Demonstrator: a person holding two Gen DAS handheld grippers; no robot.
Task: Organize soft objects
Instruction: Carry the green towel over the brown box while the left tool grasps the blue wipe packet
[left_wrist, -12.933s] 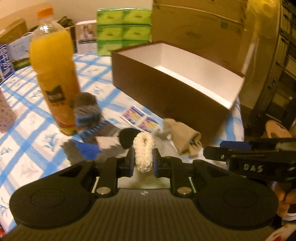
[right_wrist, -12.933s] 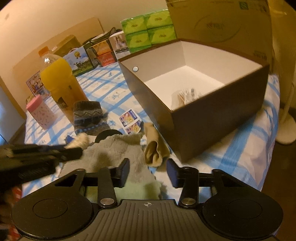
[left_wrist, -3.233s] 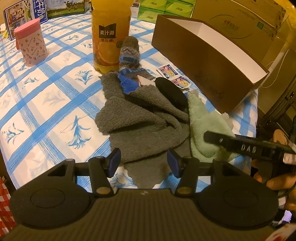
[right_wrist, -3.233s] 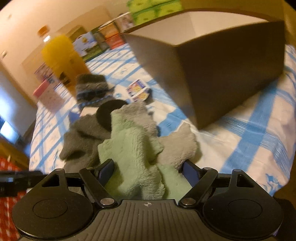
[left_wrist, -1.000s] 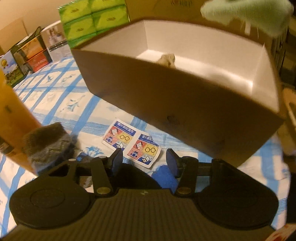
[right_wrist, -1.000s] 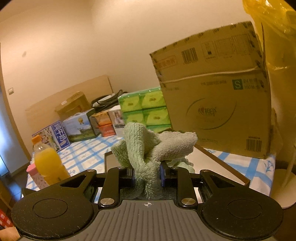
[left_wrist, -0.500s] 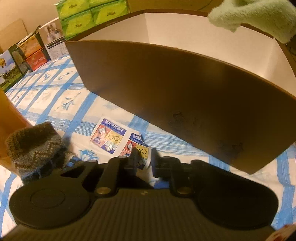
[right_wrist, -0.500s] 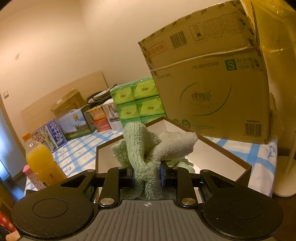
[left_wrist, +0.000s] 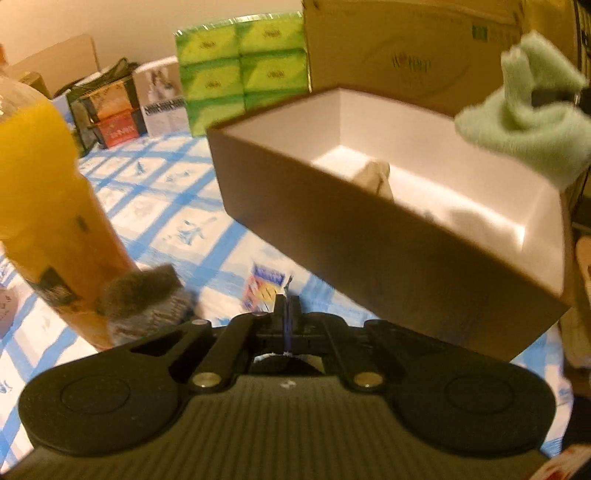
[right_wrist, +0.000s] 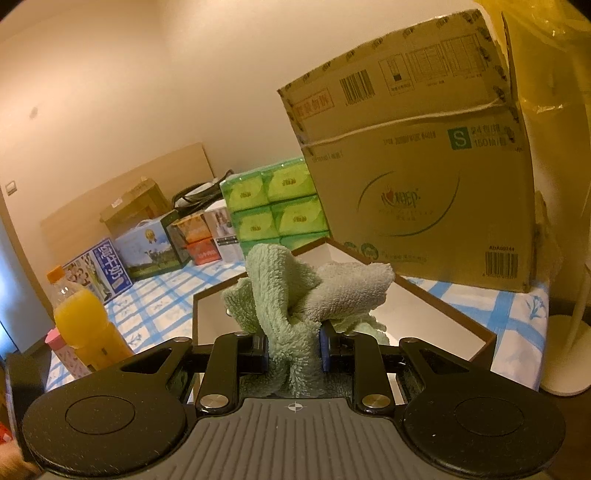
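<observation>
So the big change is up close: the left claw (left_wrist: 286, 306) was gaping wide a second ago and now it's snapped fully shut. There's a thin sliver of paper poking up between the tips, so it looks like it's nipped the edge of the card (left_wrist: 262, 286) that was lying flat on the cloth in front of the box. The view is pretty blurry, so I wouldn't swear to how good that pinch is. The card isn't soft, so my guess is it's just being cleared out of the way.

Just left of that, the grey sock (left_wrist: 144, 291) sits against the bottle (left_wrist: 44, 184), same spot as before, so that one is still to do.

The right claw (right_wrist: 293, 349) hasn't changed its grip at all: narrow, clamped on the bunched green towel (right_wrist: 306, 291). A few seconds back that towel was lying on the table with the rest of the pile. Now it hangs over the open box (left_wrist: 369, 240), with the white inside showing right under it.

A beige sock (left_wrist: 376, 175) is already lying in the box. So the towel looks ready to drop in as soon as the jaws let go
</observation>
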